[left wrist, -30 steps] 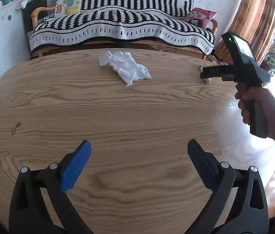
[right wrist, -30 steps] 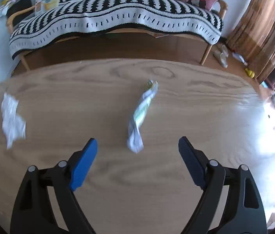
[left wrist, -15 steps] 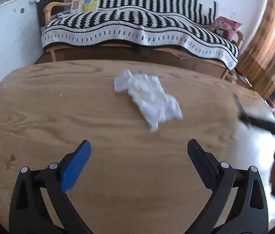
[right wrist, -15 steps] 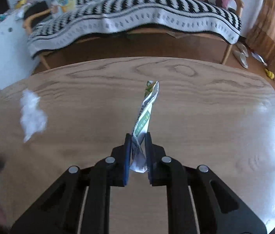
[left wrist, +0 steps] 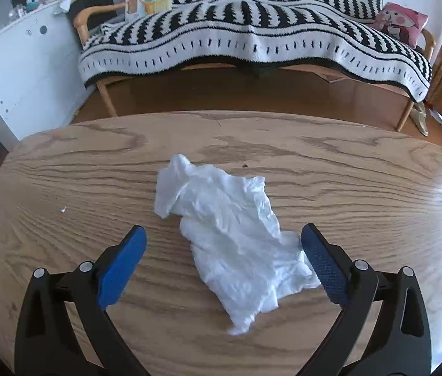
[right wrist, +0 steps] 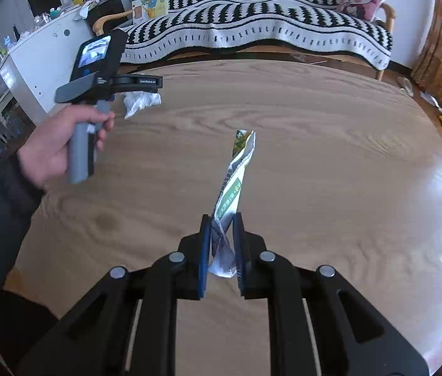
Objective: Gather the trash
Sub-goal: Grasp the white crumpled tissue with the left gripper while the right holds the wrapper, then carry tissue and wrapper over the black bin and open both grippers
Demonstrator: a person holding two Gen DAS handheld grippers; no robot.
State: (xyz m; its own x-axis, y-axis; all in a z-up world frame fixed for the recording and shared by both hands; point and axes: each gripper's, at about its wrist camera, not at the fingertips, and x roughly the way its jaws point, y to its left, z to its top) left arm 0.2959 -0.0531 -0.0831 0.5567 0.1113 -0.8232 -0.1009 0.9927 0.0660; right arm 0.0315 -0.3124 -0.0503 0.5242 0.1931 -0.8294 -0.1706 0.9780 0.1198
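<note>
On the oval wooden worktop (left wrist: 346,169), in the centre of the left wrist view, we find a crumpled white tissue (left wrist: 230,228) lying flat on the grain. Our left tongs (left wrist: 222,244) hover over it with jaws spread wide, one blue pad at the lower left of the frame and the other at the lower right; the tissue's lower right edge runs just beside the right-hand pad, but we cannot tell whether it touches. Nothing is gripped there. A small white scrap (left wrist: 63,210) sits on the wood at the left of that frame, well apart from the tissue. In the right wrist view, our right tongs (right wrist: 222,250) are clenched on a twisted snack wrapper (right wrist: 235,181), white and green with print, pinched by its lower end between the two pads at the lower centre of the frame. The wrapper's free end stands up and away toward the middle of the frame; whether its tip rests on the wood we cannot tell. At the upper left of the same view, a hand (right wrist: 61,144) in a dark sleeve grips the grey handle of the other tool, whose small screen is lit, and the tissue shows beneath its black jaws. Behind the worktop, across the top of both frames, stands a wooden-framed sofa (left wrist: 252,31) under a black-and-white patterned throw, with a pink cushion (left wrist: 401,26) at its right end and a white cabinet (left wrist: 29,62) to the left.
</note>
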